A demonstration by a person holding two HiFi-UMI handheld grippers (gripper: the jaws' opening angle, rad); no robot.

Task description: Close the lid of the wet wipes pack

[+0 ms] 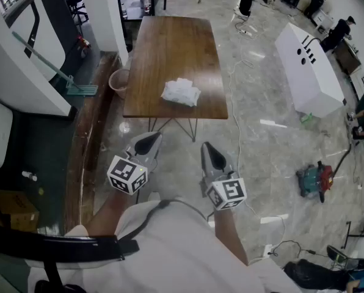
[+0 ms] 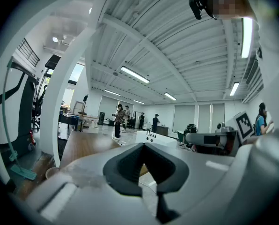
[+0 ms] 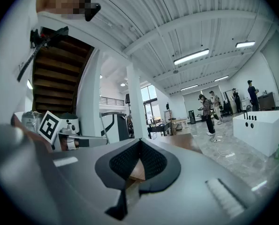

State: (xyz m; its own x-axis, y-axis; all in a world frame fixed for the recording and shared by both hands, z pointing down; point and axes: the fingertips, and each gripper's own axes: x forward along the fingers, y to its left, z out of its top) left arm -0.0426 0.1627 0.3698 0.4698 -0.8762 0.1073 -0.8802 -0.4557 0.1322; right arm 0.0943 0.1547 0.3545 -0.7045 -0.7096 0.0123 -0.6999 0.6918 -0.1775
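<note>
Brown wooden table [image 1: 170, 47] on pale marble floor [image 1: 261, 145], white wet wipes pack [image 1: 181, 92] near its front edge, left gripper [image 1: 146, 143] and right gripper [image 1: 212, 155] well short of it, both with jaws pressed together, empty

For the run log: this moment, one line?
left gripper shut, empty | right gripper shut, empty | wet wipes pack on table, untouched

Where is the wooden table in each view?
Head view: table at upper centre, with the wipes pack on it.
Left gripper view: table at lower left, just above the gripper's body.
Right gripper view: table right of centre.
Shared landmark: the white box with black holes, on the floor to the table's right.
</note>
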